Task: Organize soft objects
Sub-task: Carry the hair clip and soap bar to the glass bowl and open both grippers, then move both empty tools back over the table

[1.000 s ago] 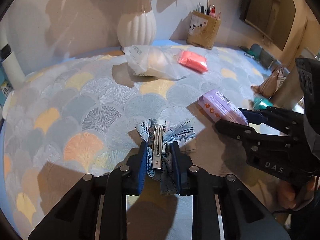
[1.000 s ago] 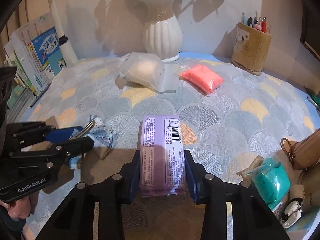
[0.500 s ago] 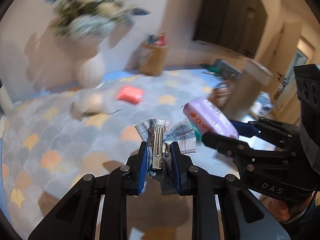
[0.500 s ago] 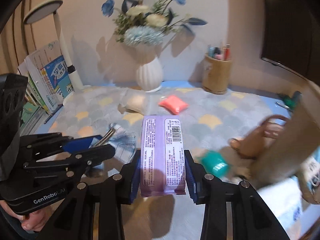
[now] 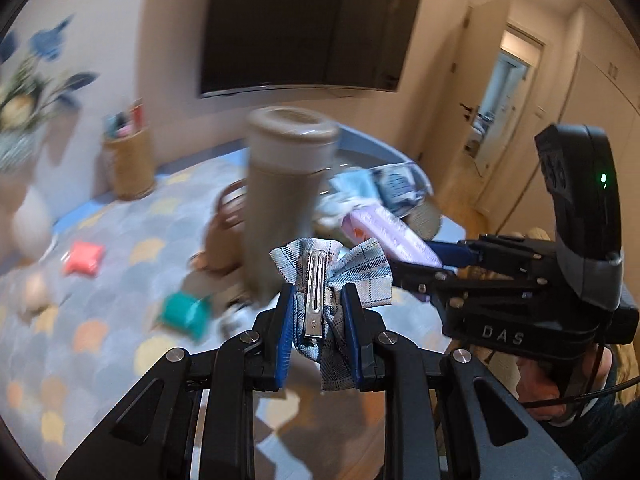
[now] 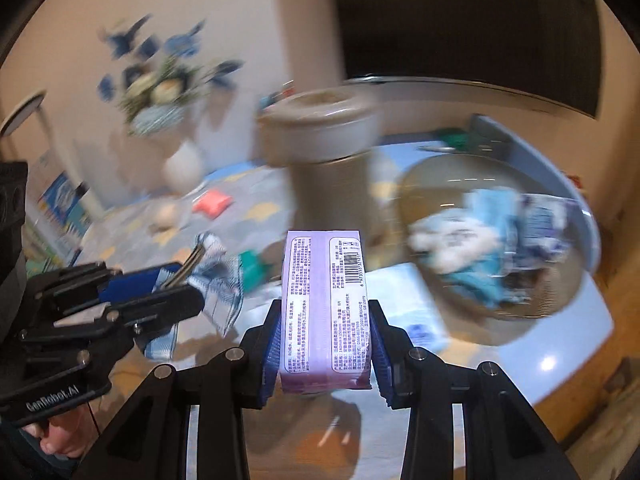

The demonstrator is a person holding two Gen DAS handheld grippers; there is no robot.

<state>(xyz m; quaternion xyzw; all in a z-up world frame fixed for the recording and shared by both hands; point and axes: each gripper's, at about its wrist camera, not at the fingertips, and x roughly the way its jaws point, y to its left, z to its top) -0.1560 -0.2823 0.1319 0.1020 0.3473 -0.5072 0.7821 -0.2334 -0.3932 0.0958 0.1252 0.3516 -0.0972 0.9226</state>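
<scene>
1. The left gripper (image 5: 316, 312) is clenched on a plaid bow hair clip (image 5: 328, 276); its blue pads press the fabric from both sides and the metal clip (image 5: 314, 292) faces the camera, held upright above the counter (image 5: 100, 320).
2. The right gripper (image 6: 323, 344) is clenched on a purple tissue pack (image 6: 324, 300), printed back and barcode up, also held in the air. In the left wrist view that gripper sits just to the right of the bow, with the pack (image 5: 390, 236) sticking out beyond its fingers.
3. In the right wrist view the left gripper (image 6: 172, 292) and the bow (image 6: 218, 276) lie to the left of the pack, close beside it but not touching.
4. Below and beyond the bow, a teal pouch (image 5: 184, 314) lies on the counter's scallop-patterned cloth (image 5: 120, 232).
5. A tall grey-brown cylindrical container (image 5: 282, 200) stands just behind the bow, with a brown handbag (image 5: 222, 232) against its left side.
6. To the right of the container, a round basin (image 6: 560, 288) holds blue and white soft items (image 6: 480, 240); motion blur makes them hard to identify, though they may be cloths or packets.
7. Farther left on the cloth lies a coral-pink packet (image 5: 82, 258), well apart from the teal pouch.
8. At the back stand a woven pen holder (image 5: 128, 160) and a white vase of blue flowers (image 6: 184, 160), with a dark wall screen (image 5: 304, 28) above.
</scene>
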